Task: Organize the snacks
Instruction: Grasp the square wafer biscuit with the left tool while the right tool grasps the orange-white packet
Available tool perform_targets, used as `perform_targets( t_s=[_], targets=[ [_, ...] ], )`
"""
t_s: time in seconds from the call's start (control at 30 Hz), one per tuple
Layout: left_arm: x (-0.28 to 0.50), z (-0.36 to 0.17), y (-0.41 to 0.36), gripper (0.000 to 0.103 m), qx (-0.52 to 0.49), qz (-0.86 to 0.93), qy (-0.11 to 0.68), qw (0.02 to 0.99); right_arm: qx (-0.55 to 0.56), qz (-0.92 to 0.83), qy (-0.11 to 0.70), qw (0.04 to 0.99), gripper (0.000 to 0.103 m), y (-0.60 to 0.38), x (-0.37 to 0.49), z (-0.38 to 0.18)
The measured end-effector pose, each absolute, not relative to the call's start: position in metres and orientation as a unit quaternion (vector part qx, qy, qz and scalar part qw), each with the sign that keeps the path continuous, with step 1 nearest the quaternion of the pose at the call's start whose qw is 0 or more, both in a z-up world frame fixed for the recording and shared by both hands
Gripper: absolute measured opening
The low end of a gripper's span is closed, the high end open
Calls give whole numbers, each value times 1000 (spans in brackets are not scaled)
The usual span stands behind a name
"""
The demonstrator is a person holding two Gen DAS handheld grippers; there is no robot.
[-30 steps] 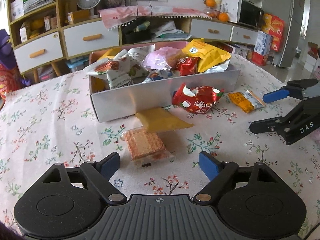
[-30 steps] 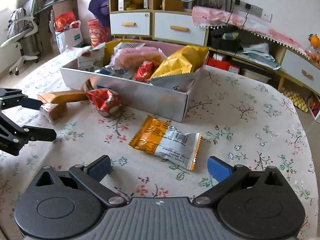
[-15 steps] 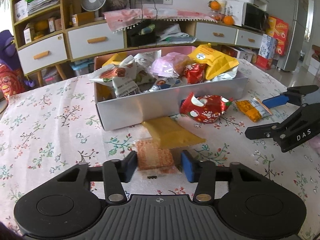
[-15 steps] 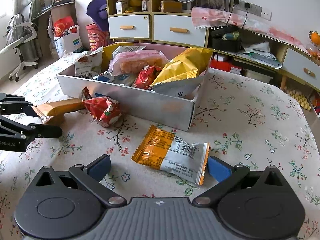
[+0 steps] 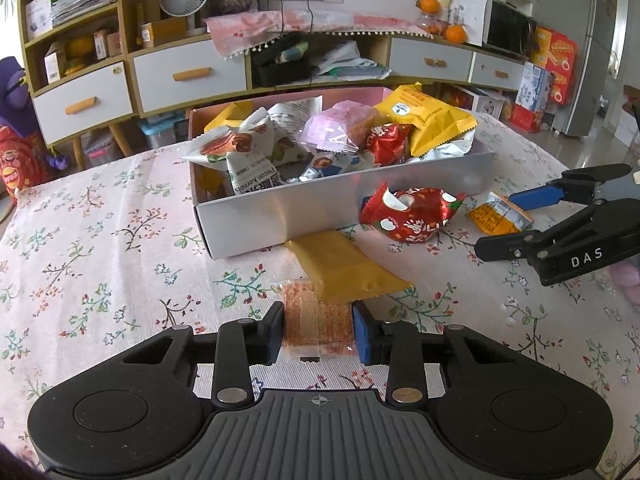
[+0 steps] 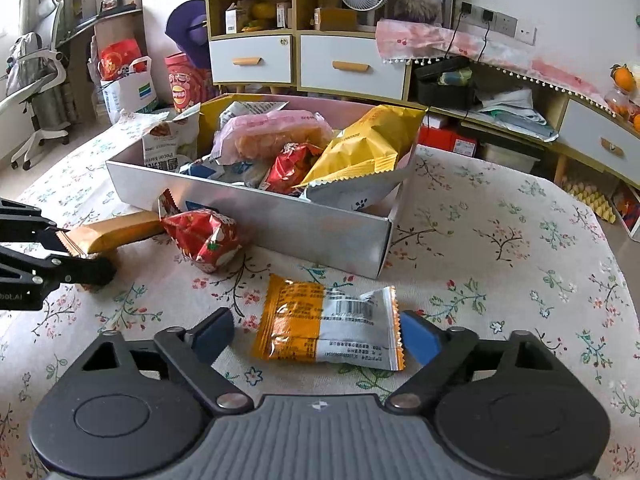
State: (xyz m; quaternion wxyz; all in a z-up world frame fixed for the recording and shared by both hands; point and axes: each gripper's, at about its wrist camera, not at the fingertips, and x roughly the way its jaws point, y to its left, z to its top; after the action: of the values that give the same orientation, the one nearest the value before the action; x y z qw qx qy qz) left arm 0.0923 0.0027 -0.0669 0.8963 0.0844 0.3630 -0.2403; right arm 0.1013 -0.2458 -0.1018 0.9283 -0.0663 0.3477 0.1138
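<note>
Our left gripper [image 5: 319, 332] has just been closing and now clamps the clear-wrapped wafer [image 5: 316, 320], its far end tucked under a yellow packet [image 5: 344, 266]. Rightward, our right gripper [image 6: 318, 336], jaws narrowing but not gripping, straddles the orange-and-white sachet [image 6: 328, 326] before the silver box [image 6: 304, 224]

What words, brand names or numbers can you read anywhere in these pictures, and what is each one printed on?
"DAS": white letters on the side of the right tongs.
"Pecan kernels": on the white nut bag in the box.
Part of a word, "bot.AI": on the left tongs, cut off at the picture's edge.
Orange and white packet: barcode and fine print, too small to read.
Red packet: characters too blurred to read.
</note>
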Motion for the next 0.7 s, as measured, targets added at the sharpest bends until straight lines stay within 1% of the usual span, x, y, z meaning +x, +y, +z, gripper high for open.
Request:
perform_targets(
  t_s=[0.07, 0.13, 0.27, 0.4, 0.7],
  targets=[
    [92, -66, 2, 32, 84, -241, 365, 895, -65, 116, 347, 928, 64, -245, 101, -101],
    [92, -66, 2, 32, 85, -241, 366, 895, -65, 118, 346, 928, 56, -245, 101, -100],
    [90, -64, 1, 32, 86, -242, 369, 893, -70, 121, 344, 928, 51, -242, 99, -98],
    [87, -62, 0, 32, 88, -246, 369, 892, -73, 116, 339, 931, 42, -241, 96, -93],
    [78, -53, 0, 32, 91, -253, 362, 892, -68, 117, 343, 929, 41, -240, 94, -87]
  ],
)
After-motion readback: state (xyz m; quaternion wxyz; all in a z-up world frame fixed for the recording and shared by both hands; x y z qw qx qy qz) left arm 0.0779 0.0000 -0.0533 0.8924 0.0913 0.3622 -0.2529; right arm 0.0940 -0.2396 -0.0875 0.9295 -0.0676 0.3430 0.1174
